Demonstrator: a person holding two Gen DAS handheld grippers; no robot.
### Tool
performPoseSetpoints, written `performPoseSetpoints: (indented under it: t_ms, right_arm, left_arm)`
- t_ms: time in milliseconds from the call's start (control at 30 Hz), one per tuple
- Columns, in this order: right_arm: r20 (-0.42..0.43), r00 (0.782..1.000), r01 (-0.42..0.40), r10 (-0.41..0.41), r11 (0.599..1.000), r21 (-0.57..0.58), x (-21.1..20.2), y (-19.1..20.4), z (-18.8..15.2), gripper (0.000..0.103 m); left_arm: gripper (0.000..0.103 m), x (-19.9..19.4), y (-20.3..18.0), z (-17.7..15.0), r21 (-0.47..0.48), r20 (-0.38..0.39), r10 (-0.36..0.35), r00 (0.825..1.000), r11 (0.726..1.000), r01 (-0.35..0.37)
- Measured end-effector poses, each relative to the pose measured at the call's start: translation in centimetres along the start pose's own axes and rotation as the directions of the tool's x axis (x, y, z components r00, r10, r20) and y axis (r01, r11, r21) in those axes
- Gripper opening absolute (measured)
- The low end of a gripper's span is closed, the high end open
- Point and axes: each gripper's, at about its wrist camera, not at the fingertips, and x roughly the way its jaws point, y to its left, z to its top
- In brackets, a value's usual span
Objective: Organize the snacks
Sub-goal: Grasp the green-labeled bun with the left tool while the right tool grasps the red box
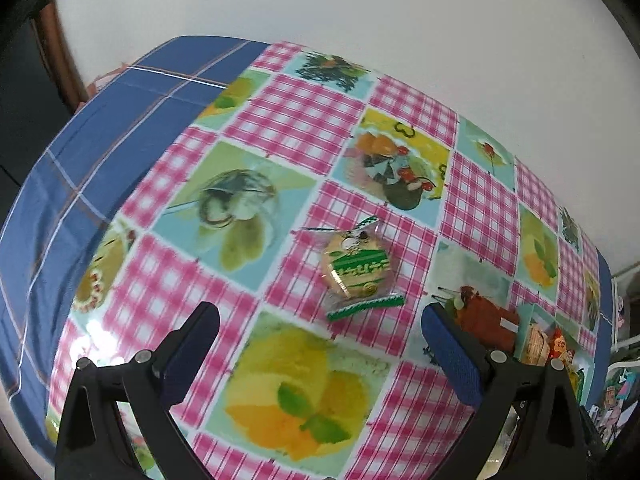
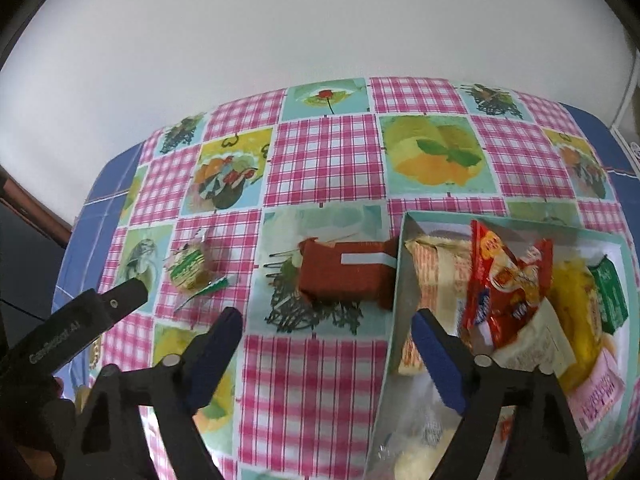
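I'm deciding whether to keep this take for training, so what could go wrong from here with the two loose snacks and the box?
1. The round green-striped snack has a crinkly clear wrapper; the open left hand-held gripper might pinch only the wrapper's end, letting it slip.
2. The brown packet lies right against the box; reaching for it could push the box.
3. The box is already crowded, so added snacks may spill over its wall.

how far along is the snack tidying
Done: several packets already sit in the teal box. In hand: nothing; both the left hand-held gripper and right hand-held gripper are open. Left: the round green-wrapped biscuit and brown packet on the tablecloth.
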Motion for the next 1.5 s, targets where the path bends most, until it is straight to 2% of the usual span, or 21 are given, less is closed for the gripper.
performPoseSetpoints:
  t_ms: [67, 167, 367, 600, 833, 867, 933, 1000, 1067, 1100, 1133, 1333, 1500]
  right_arm:
    - [0.006, 1.0, 0.001, -0.001, 1.0, -0.013, 0.5, 0.2, 0.4, 0.079]
    - [0.003, 1.0, 0.003, -0.002, 1.0, -0.023, 1.6, 0.4, 1.1, 0.078]
    - [-0.015, 1.0, 0.02, -0.02, 1.0, -0.007, 3.6, -0.2, 1.9, 0.077]
    - [-0.032, 0.999, 0.033, -0.033, 0.999, -0.017, 5.5, -0.2, 2.3, 0.073]
    - [-0.029, 0.998, 0.056, -0.058, 0.997, -0.06, 6.3, 0.7, 2.3, 0.073]
    - [-0.029, 0.998, 0.061, -0.063, 0.996, -0.068, 6.4, 0.9, 2.3, 0.071]
    - [-0.033, 0.997, 0.071, -0.073, 0.994, -0.078, 6.7, 1.0, 2.1, 0.069]
    - [-0.036, 0.996, 0.073, -0.076, 0.994, -0.078, 6.9, 1.0, 2.1, 0.069]
    - [-0.037, 0.997, 0.067, -0.07, 0.995, -0.079, 6.9, 1.0, 2.1, 0.065]
    - [-0.038, 0.997, 0.063, -0.066, 0.995, -0.077, 6.9, 1.1, 2.1, 0.065]
    - [-0.038, 0.997, 0.063, -0.066, 0.995, -0.078, 6.9, 1.1, 2.1, 0.064]
    - [-0.046, 0.997, 0.065, -0.069, 0.995, -0.075, 6.7, 1.3, 2.1, 0.062]
    - [-0.062, 0.996, 0.055, -0.059, 0.996, -0.065, 6.2, 1.4, 1.7, 0.062]
  left_arm:
    - [0.1, 0.8, -0.2, 0.4, 0.007, -0.005, 0.001, 1.0, 1.0, -0.001]
    - [0.096, 1.9, -0.6, 0.9, 0.008, -0.006, -0.009, 1.0, 1.0, 0.009]
    - [0.096, 3.7, -1.8, 1.7, 0.029, -0.007, -0.02, 1.0, 0.999, 0.02]
    - [0.095, 5.8, -2.1, 2.0, 0.049, -0.018, 0.003, 1.0, 0.999, -0.003]
    - [0.095, 7.0, -2.2, 1.9, 0.065, -0.032, 0.004, 0.999, 0.998, -0.002]
    - [0.093, 7.2, -2.3, 1.9, 0.069, -0.033, 0.008, 0.999, 0.998, -0.006]
    - [0.076, 7.4, -2.5, 1.9, 0.071, -0.033, 0.01, 0.999, 0.997, -0.008]
    - [0.074, 7.4, -2.8, 1.8, 0.081, -0.026, 0.025, 0.999, 0.996, -0.023]
    - [0.067, 7.4, -3.1, 1.8, 0.092, -0.017, 0.027, 0.999, 0.995, -0.026]
    - [0.055, 7.3, -3.3, 1.7, 0.098, -0.01, 0.031, 0.999, 0.995, -0.03]
    - [0.052, 7.3, -3.5, 1.8, 0.101, -0.006, 0.041, 0.999, 0.994, -0.04]
    - [0.051, 7.1, -4.0, 1.6, 0.121, -0.025, 0.056, 0.998, 0.991, -0.052]
    - [0.051, 5.5, -3.8, 1.4, 0.125, -0.023, 0.055, 0.998, 0.991, -0.052]
